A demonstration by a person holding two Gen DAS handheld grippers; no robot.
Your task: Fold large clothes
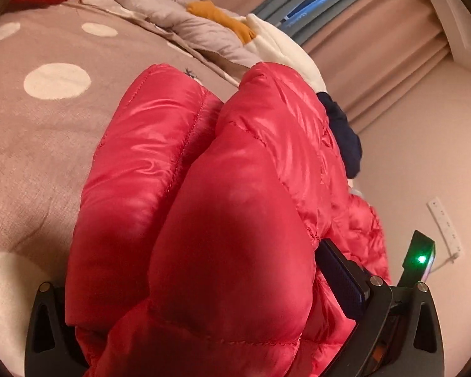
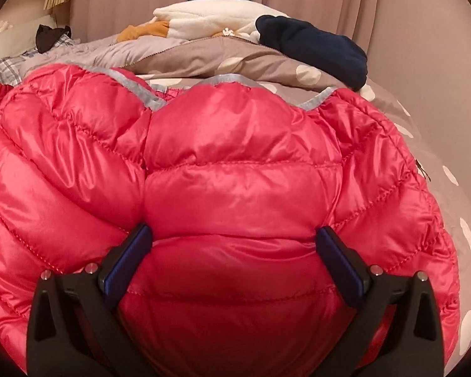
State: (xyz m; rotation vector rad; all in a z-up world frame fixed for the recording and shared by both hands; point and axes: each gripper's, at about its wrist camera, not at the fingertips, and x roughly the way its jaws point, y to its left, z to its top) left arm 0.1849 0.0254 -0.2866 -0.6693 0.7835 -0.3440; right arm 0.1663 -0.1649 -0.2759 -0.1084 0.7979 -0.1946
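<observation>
A shiny red puffer jacket [image 1: 204,157] fills the left wrist view, heaped over my left gripper [image 1: 216,245]. Only the blue pad of its right finger [image 1: 342,276] shows, far out to the side; the left finger is buried under fabric. In the right wrist view the same jacket [image 2: 235,157] lies spread on the bed, its grey-trimmed edge [image 2: 223,80] at the far side. My right gripper [image 2: 234,229] is pushed into the near edge, fingers wide apart, with a quilted bulge between the pads [image 2: 128,251].
The bed has a taupe cover with white dots [image 1: 40,144]. At its far side lie a grey quilt [image 1: 172,15], a white fleece [image 2: 204,19], a mustard item [image 1: 219,15] and a navy garment [image 2: 317,50]. Curtains [image 1: 376,47] hang behind. A power strip [image 1: 444,229] lies at the right.
</observation>
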